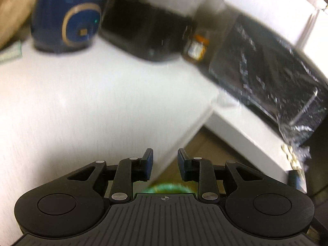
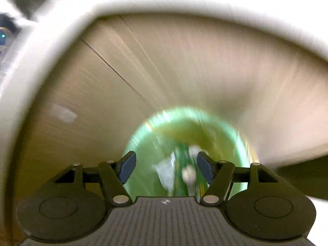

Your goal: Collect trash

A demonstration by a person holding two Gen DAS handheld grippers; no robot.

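Note:
A green bin (image 2: 151, 155) stands on the wooden floor below the table edge. Blurred white and green scraps of trash (image 2: 188, 174) are in it or over it. My right gripper (image 2: 166, 167) is open above the bin's mouth, with nothing between its pads. My left gripper (image 1: 165, 162) is open and empty over the white table's (image 1: 82, 102) front corner. A sliver of the green bin (image 1: 166, 188) shows just below its fingers.
On the table stand a blue round pot (image 1: 65, 18), a black box (image 1: 143, 32), a small dark jar (image 1: 195, 47) and a black wrapped box (image 1: 270, 78). A green-white packet (image 1: 11, 52) lies at the far left. The white table edge (image 2: 41, 41) arcs over the floor.

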